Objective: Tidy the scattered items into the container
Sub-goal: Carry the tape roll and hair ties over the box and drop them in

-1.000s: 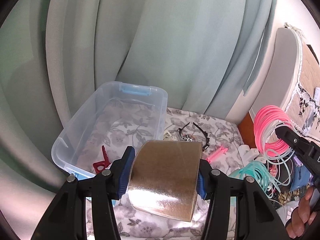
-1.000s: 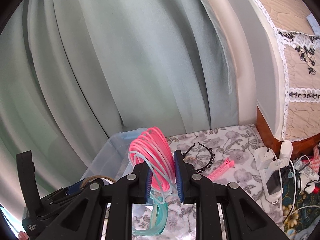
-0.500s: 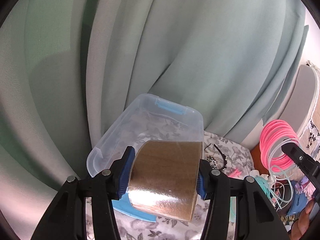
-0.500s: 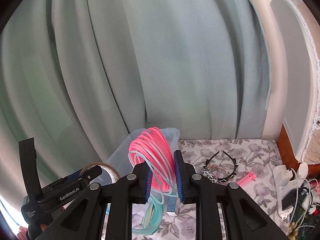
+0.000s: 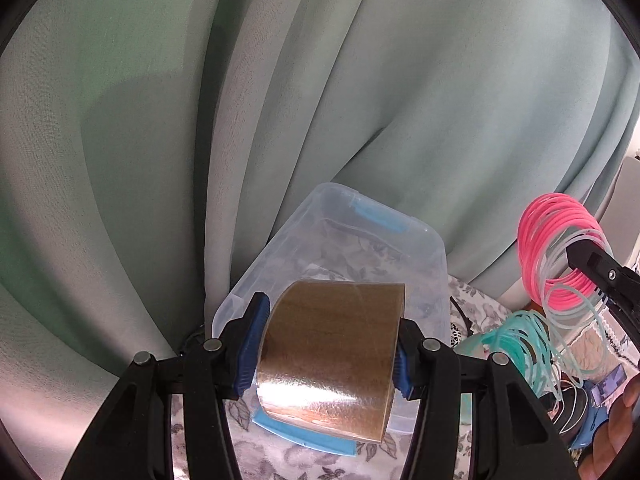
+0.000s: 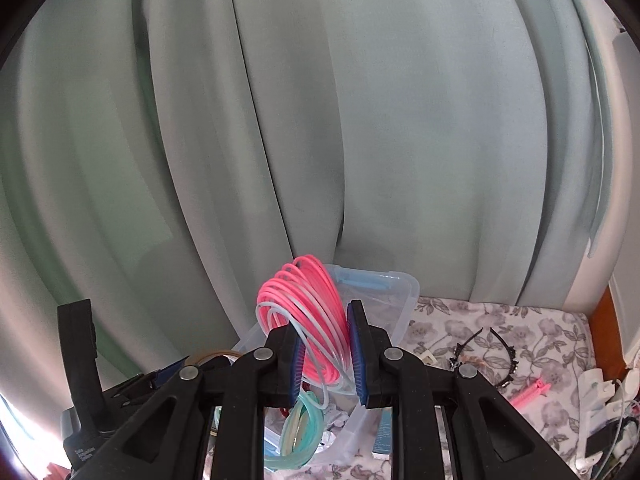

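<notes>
My left gripper is shut on a roll of brown packing tape and holds it in the air just in front of the clear plastic container. My right gripper is shut on a coil of pink and teal plastic cord, held up beside and above the container. The cord also shows at the right of the left wrist view, with teal loops hanging below. The left gripper shows at lower left of the right wrist view.
A pale green curtain hangs close behind the container. On the floral cloth lie a black headband, a pink clip and white chargers with cables. A blue lid lies under the tape.
Both grippers have swung left and tilted up with their loads still held. The container now sits lower and more central, and the curtain fills more of both views.
</notes>
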A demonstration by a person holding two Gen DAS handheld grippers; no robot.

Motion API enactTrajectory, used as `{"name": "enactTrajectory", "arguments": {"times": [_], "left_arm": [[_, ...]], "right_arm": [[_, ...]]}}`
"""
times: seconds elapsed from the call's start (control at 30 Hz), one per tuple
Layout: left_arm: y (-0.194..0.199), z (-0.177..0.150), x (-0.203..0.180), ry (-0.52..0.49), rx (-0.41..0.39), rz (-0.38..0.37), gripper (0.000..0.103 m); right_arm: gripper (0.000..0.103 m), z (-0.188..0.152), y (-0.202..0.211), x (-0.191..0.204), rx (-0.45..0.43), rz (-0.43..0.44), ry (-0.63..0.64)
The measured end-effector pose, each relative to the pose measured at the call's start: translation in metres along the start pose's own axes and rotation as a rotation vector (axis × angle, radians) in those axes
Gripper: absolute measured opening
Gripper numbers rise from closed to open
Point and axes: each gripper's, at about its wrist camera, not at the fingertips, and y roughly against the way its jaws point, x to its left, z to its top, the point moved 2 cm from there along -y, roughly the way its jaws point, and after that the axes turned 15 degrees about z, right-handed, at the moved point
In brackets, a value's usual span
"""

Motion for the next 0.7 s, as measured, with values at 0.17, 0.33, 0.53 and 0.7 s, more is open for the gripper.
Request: {"name": "enactTrajectory", "arguments": {"times": [0.17, 0.33, 0.53, 0.7], "left_arm": [[-0.004, 0.001, 0.001, 0.002, 0.005, -0.001, 0.055], [-0.005, 0.004, -0.001, 0.0, -0.001, -0.008, 0.055], [-0.005, 0.013, -0.011, -0.018, -0.021, -0.024, 0.055], [-0.014, 0.009, -0.016, -0.031, 0.022, -0.015, 0.055]], "right_arm": [[0.022, -0.011, -0.018, -0.004, 0.045, 0.0, -0.013], [0.022, -0.017, -0.03, -0.008, 0.078, 0.001, -0.019], [0.022, -0.019, -0.045, -0.013, 0.103, -0.002, -0.018], [0.025, -0.029, -0.055, -0.016, 0.151, 0.003, -0.021]]}}
